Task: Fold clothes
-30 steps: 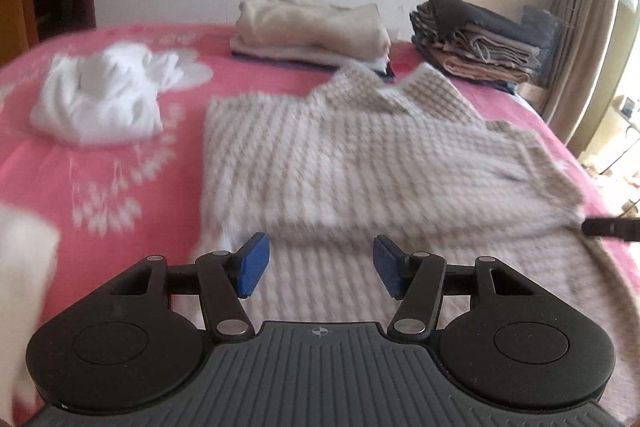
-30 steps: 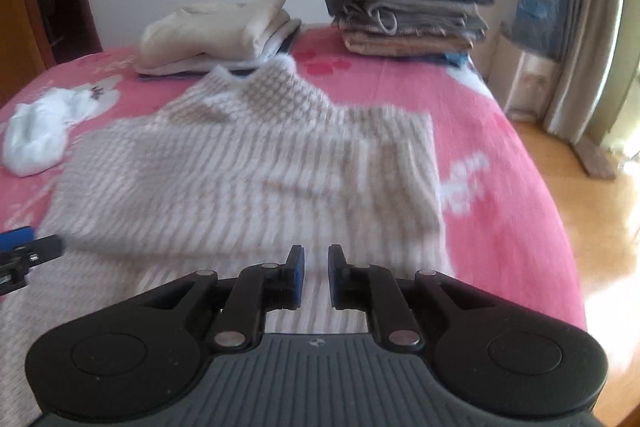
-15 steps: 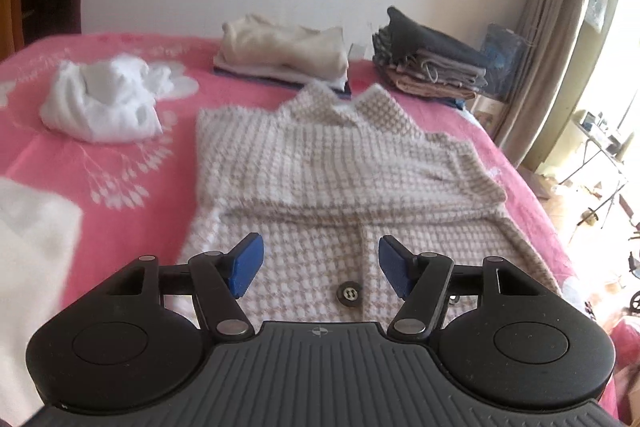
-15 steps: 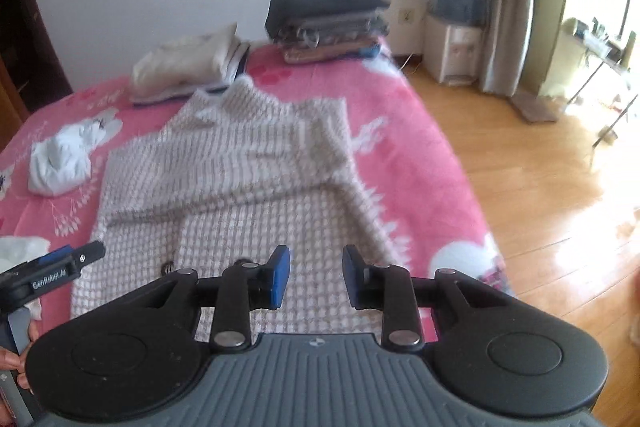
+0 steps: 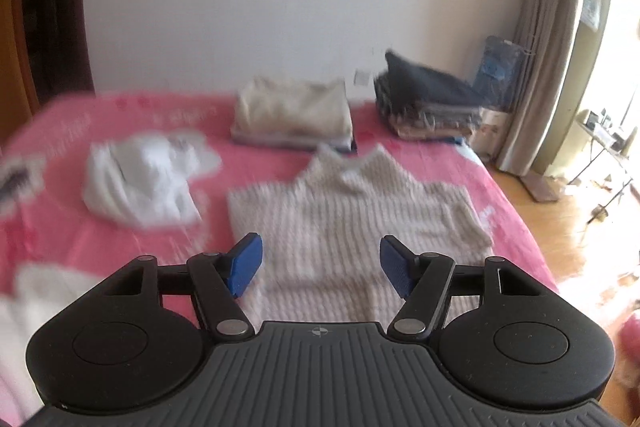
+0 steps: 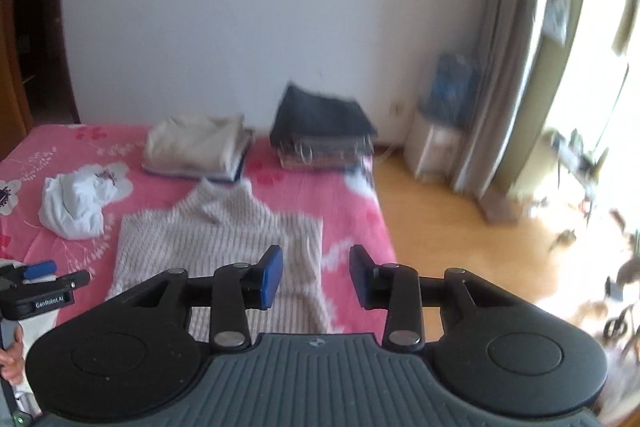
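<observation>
One legible text only: white lettering "GenRobot AI" on the black side plate of the left gripper [image 6: 44, 277], seen from the right wrist view at about 9 o'clock near the frame edge; last letters soft, reading somewhat uncertain.

A small round cross-hair emblem, no letters, sits on the ribbed grey body of the left gripper [image 5: 320, 263] at 6 o'clock in the left wrist view, and likewise on the right gripper [image 6: 316, 277].

Papers on the wall [image 6: 558, 15] at 2 o'clock: too blurred to read.
</observation>
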`<action>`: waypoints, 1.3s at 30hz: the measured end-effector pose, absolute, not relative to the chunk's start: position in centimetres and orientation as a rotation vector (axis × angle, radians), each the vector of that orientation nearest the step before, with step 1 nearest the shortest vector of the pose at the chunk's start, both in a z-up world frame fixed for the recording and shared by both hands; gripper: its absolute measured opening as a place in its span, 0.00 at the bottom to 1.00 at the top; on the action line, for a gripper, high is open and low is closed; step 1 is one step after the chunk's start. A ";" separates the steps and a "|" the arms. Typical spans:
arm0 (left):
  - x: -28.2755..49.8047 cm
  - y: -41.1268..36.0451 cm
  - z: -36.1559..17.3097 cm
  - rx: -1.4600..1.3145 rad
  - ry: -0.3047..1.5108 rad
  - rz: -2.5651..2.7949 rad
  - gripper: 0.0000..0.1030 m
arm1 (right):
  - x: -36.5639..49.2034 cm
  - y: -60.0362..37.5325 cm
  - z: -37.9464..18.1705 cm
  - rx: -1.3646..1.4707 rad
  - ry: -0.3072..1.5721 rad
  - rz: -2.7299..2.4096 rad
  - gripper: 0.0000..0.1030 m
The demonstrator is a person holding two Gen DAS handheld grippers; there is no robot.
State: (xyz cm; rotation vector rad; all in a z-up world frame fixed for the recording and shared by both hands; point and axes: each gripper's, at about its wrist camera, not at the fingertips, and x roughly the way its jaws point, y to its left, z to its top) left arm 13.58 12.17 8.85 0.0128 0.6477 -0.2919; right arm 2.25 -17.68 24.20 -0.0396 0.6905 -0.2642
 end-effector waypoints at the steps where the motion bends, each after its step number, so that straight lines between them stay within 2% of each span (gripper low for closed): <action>1: 13.7 12.2 9.7 0.010 0.644 -0.299 0.67 | 2.2 -17.5 24.8 -0.049 0.686 -0.258 0.38; 6: 15.6 11.5 11.9 -0.045 0.657 -0.283 0.67 | 1.8 -17.0 26.2 -0.103 0.663 -0.220 0.38; 11: 19.0 10.1 11.6 -0.076 0.717 -0.276 0.67 | 2.3 -18.2 25.7 -0.134 0.656 -0.178 0.41; 13: 21.1 9.5 11.4 -0.091 0.738 -0.280 0.67 | 3.1 -18.9 24.6 -0.155 0.650 -0.155 0.44; 15: 23.5 8.8 10.9 -0.118 0.771 -0.261 0.68 | 4.2 -19.7 23.2 -0.169 0.647 -0.131 0.51; 19: 28.4 7.3 9.3 -0.151 0.830 -0.211 0.68 | 7.8 -21.1 19.2 -0.168 0.653 -0.089 0.52; 20: 29.6 6.6 8.7 -0.131 0.813 -0.205 0.68 | 8.7 -21.5 18.2 -0.168 0.655 -0.078 0.52; 22: 32.0 5.3 6.9 -0.057 0.761 -0.163 0.76 | 10.9 -22.4 16.2 -0.152 0.659 -0.058 0.52; 31: 43.1 4.7 -6.5 0.013 0.826 -0.004 0.76 | 28.4 -25.7 3.3 -0.017 0.743 0.005 0.52; 35: 47.7 5.4 -8.1 0.001 0.834 0.036 0.76 | 34.0 -27.0 -0.6 0.030 0.746 0.078 0.52; 39: 50.5 5.5 -8.8 -0.026 0.840 -0.035 0.76 | 35.4 -30.2 -1.2 0.048 0.790 0.144 0.52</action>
